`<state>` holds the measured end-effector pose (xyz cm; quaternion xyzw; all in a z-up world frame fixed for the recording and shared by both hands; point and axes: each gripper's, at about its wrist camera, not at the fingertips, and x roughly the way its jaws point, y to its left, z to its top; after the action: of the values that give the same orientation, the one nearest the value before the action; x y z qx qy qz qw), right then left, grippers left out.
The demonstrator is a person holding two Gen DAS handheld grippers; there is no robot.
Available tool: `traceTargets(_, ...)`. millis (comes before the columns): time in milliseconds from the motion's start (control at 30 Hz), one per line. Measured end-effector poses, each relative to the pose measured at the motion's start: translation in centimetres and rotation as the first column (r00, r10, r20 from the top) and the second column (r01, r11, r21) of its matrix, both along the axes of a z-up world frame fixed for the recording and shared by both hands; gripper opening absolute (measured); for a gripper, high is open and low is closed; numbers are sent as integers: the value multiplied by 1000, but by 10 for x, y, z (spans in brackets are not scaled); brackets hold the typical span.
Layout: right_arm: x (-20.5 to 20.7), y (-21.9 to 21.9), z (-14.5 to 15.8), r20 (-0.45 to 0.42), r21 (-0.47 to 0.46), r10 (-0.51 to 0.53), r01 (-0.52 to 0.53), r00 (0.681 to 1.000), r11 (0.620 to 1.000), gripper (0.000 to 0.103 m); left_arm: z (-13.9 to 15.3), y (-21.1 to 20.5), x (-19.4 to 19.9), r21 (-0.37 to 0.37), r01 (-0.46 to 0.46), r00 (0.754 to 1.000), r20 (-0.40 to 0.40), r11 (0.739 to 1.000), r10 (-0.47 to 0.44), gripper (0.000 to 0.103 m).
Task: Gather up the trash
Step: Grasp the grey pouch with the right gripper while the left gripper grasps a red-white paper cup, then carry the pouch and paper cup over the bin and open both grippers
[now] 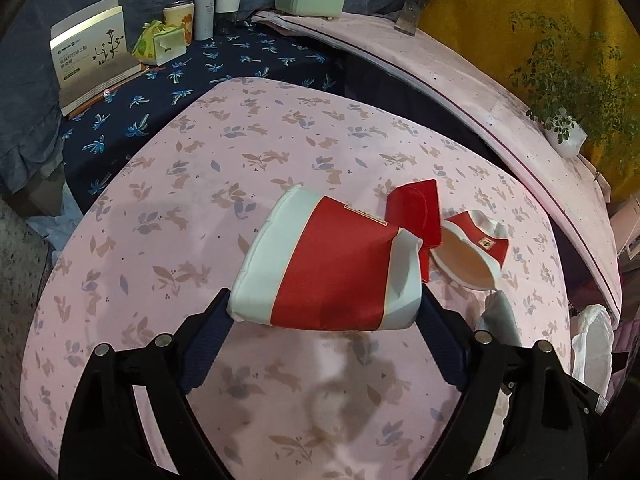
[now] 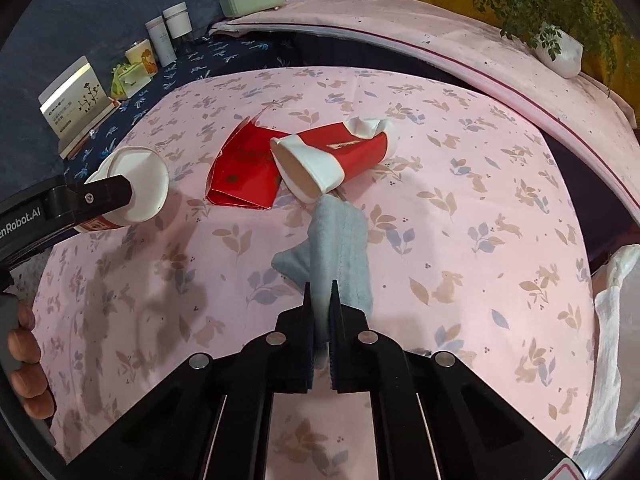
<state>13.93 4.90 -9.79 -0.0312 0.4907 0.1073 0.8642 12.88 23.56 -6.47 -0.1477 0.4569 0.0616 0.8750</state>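
Note:
My left gripper (image 1: pixel 324 312) is shut on a red and white paper cup (image 1: pixel 328 264) and holds it sideways above the pink tablecloth; the cup and gripper also show at the left of the right wrist view (image 2: pixel 132 188). A second crushed red and white cup (image 2: pixel 332 152) lies on its side mid-table, next to a flattened red paper packet (image 2: pixel 244 168). Both show in the left wrist view, the cup (image 1: pixel 472 252) and the packet (image 1: pixel 416 208). My right gripper (image 2: pixel 321 296) is shut on a grey-blue cloth (image 2: pixel 336 248) that reaches toward the lying cup.
The pink rabbit-print tablecloth (image 2: pixel 460 208) covers the table. Beyond it on a dark blue cloth stand a card box (image 1: pixel 92 56), a green tissue pack (image 1: pixel 158 42) and tall canisters (image 1: pixel 218 4). A pink ledge (image 2: pixel 460 36) carries a potted plant (image 2: pixel 556 48). White plastic bag (image 2: pixel 616 320) at right.

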Motion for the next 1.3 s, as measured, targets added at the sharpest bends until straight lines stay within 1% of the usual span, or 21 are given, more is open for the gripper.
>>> traceTargets(200,-24,-37,30,56,23,-14,13,998,1000,6,24,-39,-26,7,36,999,33,999,-36,85)
traceTargets(367,-35,-75,50,88,27,-31,29,996,999,6,39,-79,-44,-9,78,996,54,997,-78,85)
traceTargets(500,-40,-98,61,100,17,-55,54,993,998,6,46,-112,-57,-15,126,990,67,992,-125,85)
traceTargets(567,-44,-111,63,108,14,-75,74,991,997,6,47,-126,-61,-25,153,986,70,988,-151,85)
traceTargets(633,-49,-123,64,113,17,-97,96,989,995,6,46,-141,-63,-18,180,981,69,983,-179,85)
traceTargets(800,-64,-159,67,135,7,-170,170,976,985,6,43,-184,-64,-6,267,962,56,964,-267,85)
traceTargets(933,-77,-201,69,141,-11,-239,243,961,970,6,45,-223,-64,1,335,940,62,942,-334,85)
traceTargets(1100,-82,-254,66,133,-27,-305,312,943,950,6,46,-274,-65,11,395,916,66,919,-395,85)
traceTargets(1300,-89,-298,61,123,-25,-350,356,928,934,6,41,-324,-65,22,447,893,54,894,-447,85)
